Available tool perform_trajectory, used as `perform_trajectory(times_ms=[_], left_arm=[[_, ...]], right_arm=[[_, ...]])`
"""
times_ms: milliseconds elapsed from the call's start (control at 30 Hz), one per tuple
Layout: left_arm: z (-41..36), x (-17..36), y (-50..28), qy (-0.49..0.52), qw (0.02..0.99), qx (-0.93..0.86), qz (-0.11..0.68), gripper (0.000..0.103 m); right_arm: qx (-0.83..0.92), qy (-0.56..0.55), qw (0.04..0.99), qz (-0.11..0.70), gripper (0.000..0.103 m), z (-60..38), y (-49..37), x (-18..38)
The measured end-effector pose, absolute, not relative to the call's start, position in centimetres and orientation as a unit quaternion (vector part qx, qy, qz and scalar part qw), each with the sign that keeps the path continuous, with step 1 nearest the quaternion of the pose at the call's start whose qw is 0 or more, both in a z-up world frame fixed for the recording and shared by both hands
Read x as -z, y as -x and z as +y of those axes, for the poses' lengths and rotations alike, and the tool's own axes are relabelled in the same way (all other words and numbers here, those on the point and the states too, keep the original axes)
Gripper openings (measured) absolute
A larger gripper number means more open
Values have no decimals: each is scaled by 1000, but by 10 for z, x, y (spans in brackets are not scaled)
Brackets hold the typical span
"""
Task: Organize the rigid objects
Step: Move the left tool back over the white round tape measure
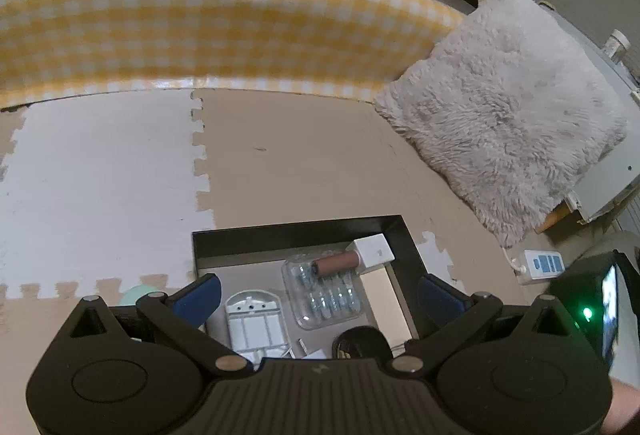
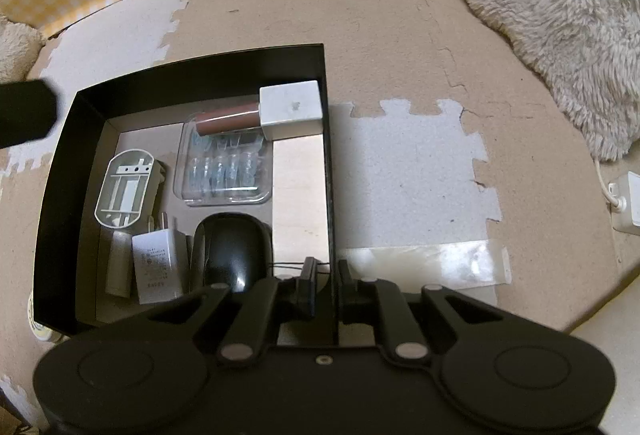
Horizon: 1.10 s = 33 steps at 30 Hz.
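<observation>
A black box point(image 2: 60, 163) lies on the foam floor mat and holds a brown tube with a white square cap point(image 2: 290, 109), a clear blister pack point(image 2: 224, 167), a white oval plastic part point(image 2: 124, 189), a white charger plug point(image 2: 158, 265) and a black mouse point(image 2: 232, 247). My right gripper point(image 2: 325, 275) is shut on the box's right wall point(image 2: 330, 175) near its front corner. My left gripper point(image 1: 318, 289) is open and empty above the box point(image 1: 296, 229), with the tube point(image 1: 340, 262), blister pack point(image 1: 324, 293) and oval part point(image 1: 256, 323) between its blue fingers.
A yellow checked cloth point(image 1: 200, 19) runs along the back. A fluffy grey cushion point(image 1: 508, 115) lies at the right, with a white power strip point(image 1: 542, 265) beside it. A strip of clear tape point(image 2: 428, 267) lies on the mat right of the box.
</observation>
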<state>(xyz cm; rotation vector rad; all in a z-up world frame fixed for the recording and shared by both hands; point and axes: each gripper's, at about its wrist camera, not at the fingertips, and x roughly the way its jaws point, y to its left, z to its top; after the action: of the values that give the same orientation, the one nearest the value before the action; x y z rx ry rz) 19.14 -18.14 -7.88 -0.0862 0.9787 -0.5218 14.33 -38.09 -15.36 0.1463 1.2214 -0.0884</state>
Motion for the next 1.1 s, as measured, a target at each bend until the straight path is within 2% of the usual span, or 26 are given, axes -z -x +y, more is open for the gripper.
perform_trajectory(times_ms=[800,1100], left_arm=[[-79,69,-134,-21,863,257,435,103],[-51,99,-121,-46,860,250,442,103]], right_arm=[[46,-69,815,574,12,-381,-143,154],[48,-71,815,573,12,-382,-143,155]])
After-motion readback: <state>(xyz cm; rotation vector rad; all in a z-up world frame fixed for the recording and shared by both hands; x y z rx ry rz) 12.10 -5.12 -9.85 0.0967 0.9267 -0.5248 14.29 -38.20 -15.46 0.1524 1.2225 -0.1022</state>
